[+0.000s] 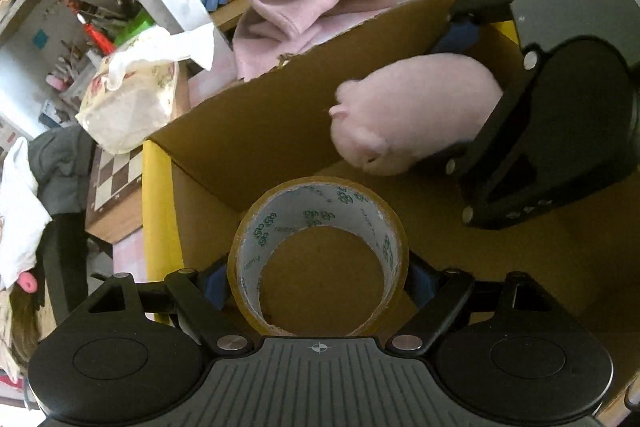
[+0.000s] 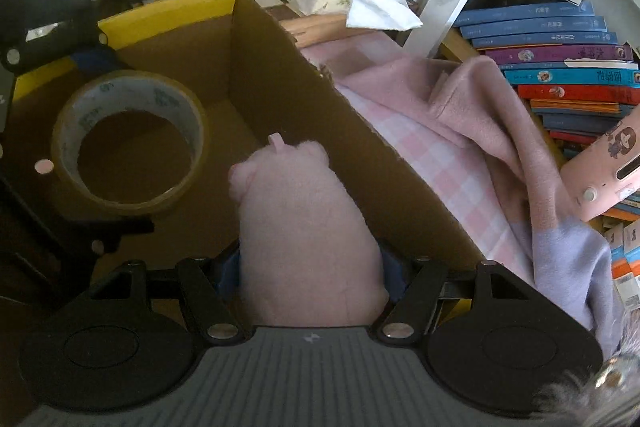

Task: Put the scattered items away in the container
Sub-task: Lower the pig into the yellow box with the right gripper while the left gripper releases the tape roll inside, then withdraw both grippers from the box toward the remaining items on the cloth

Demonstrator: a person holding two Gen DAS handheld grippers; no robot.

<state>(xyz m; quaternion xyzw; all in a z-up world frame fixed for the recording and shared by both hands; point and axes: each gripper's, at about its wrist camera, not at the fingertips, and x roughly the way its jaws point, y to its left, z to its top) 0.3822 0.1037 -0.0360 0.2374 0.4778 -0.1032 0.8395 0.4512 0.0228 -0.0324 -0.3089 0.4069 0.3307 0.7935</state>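
Both sets of jaws are clamped on something: the left gripper (image 1: 318, 281) stands wide with its blue pads pressed to the outer rim of a roll of brown packing tape (image 1: 320, 255), and the right gripper (image 2: 312, 273) is about half open, squeezing the soft body of a pink plush toy (image 2: 304, 227) between its pads. Each load hangs over the open cardboard box (image 1: 256, 131), the tape nearer the left wall with its hole facing the box floor, the plush just beside the far wall with its head pointing down into the box. Holding the tape by its outer edge keeps the rigid ring from slipping; gripping the plush across its middle lets the soft body give without sliding out. Neither item appears to rest on the floor of the box yet, so the step in hand looks like lowering and letting go. Outside the box lie a pink blanket (image 2: 480, 131), a row of books (image 2: 560, 67) and a plastic bag (image 1: 132, 99), well apart from either gripper.
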